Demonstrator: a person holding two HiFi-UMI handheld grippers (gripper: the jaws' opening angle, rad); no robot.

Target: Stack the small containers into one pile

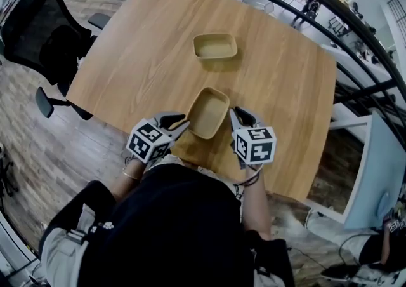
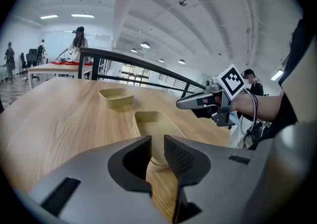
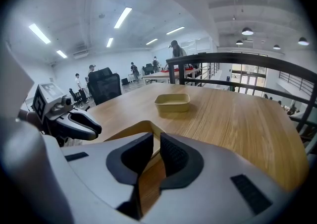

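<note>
Two beige containers sit on the wooden table. The far container stands alone, also visible in the left gripper view and the right gripper view. The near container lies between both grippers. My left gripper is shut on its left rim; that rim runs into the narrow gap between the jaws. My right gripper is at the opposite rim, its jaws closing with the near container's edge pinched between them.
A black office chair stands left of the table. A dark metal railing runs behind the table's far right edge. The table's near edge is just under the grippers. People stand at distant desks.
</note>
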